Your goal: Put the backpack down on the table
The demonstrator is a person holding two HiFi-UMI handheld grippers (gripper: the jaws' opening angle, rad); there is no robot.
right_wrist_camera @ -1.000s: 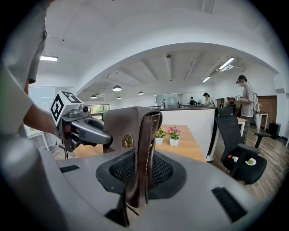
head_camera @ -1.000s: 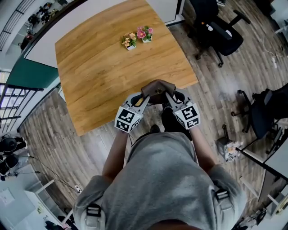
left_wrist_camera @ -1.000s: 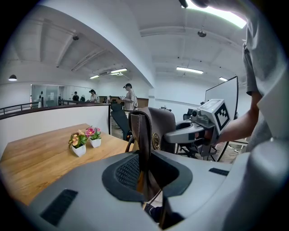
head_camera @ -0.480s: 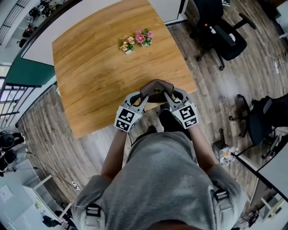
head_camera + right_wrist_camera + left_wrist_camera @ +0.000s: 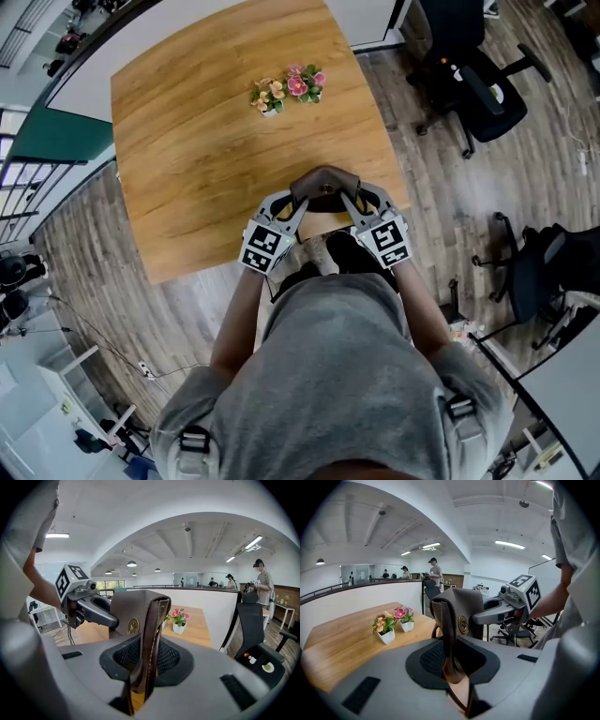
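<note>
We are clamping left gripper (image 5: 296, 210) and right gripper (image 5: 353, 208) jaws on the backpack's (image 5: 324, 184) straps (image 5: 450, 658); it is hanging between them, over the table's (image 5: 187, 122) near edge.

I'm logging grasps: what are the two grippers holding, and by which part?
Both hold the brown backpack: the left gripper and the right gripper are each shut on a leather strap at its side.

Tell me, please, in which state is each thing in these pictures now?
Backpack: hanging upright between both grippers, at the near edge of the table.
Left gripper: shut on a backpack strap.
Right gripper: shut on the other strap.
Flower pots: upright, side by side on the table.
</note>
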